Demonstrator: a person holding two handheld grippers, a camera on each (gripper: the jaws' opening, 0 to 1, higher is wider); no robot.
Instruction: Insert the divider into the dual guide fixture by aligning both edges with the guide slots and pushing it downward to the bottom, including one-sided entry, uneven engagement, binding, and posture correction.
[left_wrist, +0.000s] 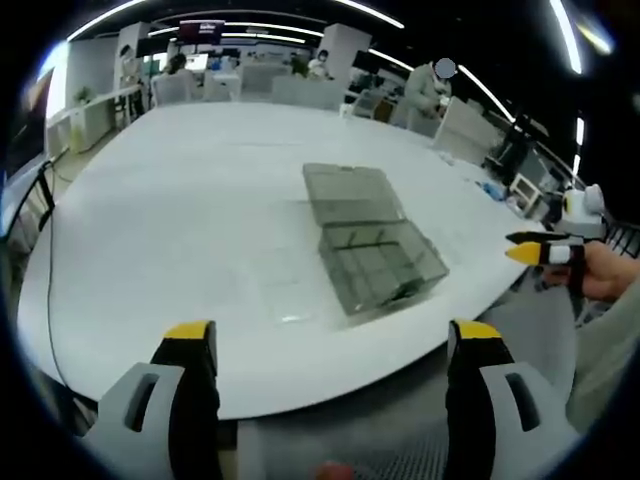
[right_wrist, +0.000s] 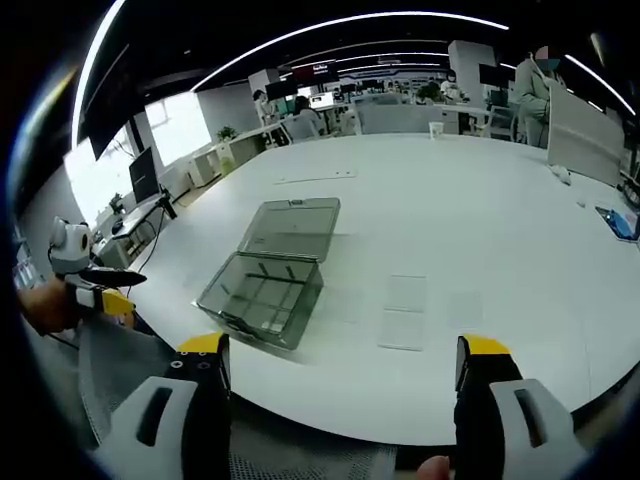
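1. Left gripper view: my left gripper (left_wrist: 335, 350), jaws apart and empty, faces the open fixture box (left_wrist: 372, 238) ahead and slightly right on the white table (left_wrist: 180, 200).
2. Right gripper view: my right gripper (right_wrist: 340, 365), jaws apart and empty, has clear dividers (right_wrist: 405, 310) lying flat straight ahead, nearer it, with the fixture box (right_wrist: 270, 270) to their left.

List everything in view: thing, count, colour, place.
table: one, white, large, rounded edge, under everything.
box: one, smoky clear plastic, near the table's near edge, lid open and lying flat behind it.
dividers: at least two clear sheets, flat on the table beside the box, apart from it.
desks and screens: several, white, at the far end of the room.
people: a few, far side of the room.
ceiling lights: long white strips overhead.
left gripper: grey with yellow-tipped jaws, open, empty, at the table's edge.
right gripper: same colours, jaws open, empty, at the table's edge.
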